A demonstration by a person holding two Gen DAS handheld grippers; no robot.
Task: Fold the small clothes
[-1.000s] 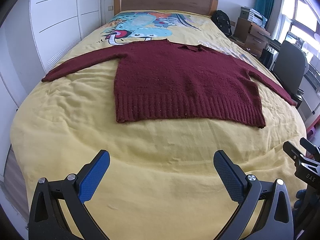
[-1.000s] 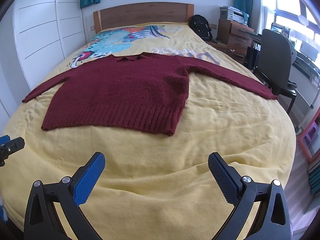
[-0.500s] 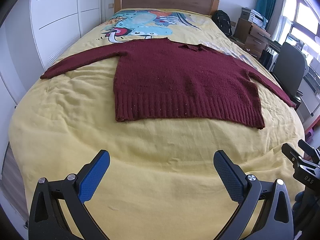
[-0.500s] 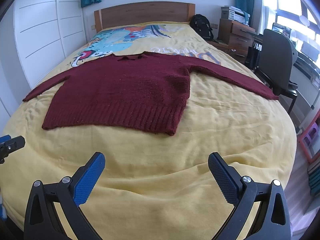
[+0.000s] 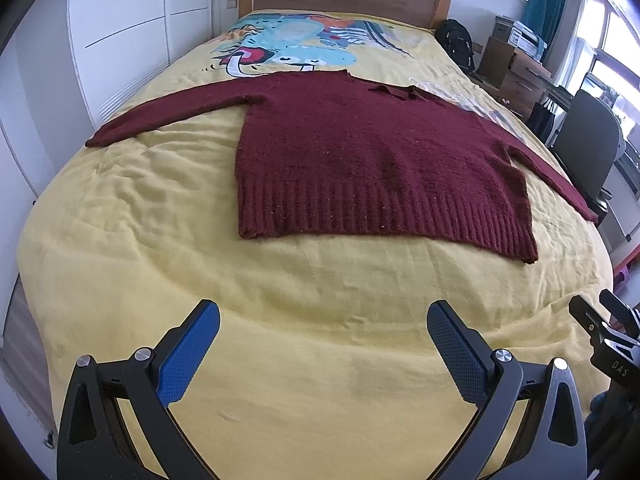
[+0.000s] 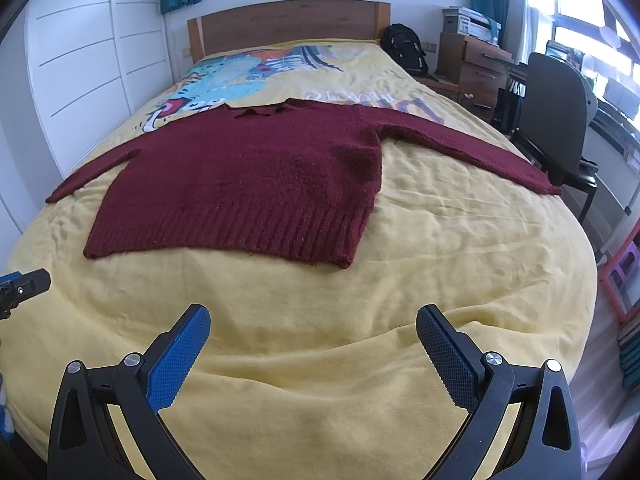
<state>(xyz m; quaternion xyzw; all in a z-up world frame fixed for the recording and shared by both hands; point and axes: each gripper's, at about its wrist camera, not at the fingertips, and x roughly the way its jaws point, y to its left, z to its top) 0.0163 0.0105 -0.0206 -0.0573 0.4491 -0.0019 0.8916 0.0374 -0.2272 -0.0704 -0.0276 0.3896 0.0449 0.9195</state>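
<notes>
Sweater (image 5: 372,168) lies flat beyond both wide-spread, empty grippers.

So there's a dark red knit sweater (image 5: 372,160) lying flat and unfolded across the yellow bed (image 5: 280,300), both sleeves stretched straight out, ribbed hem toward the foot.

My left tongs (image 5: 323,318) with black forked arms, blue dimpled pads, silver round screws, my right tongs (image 6: 313,322) alike, white "DAS" lettering on their side
</notes>
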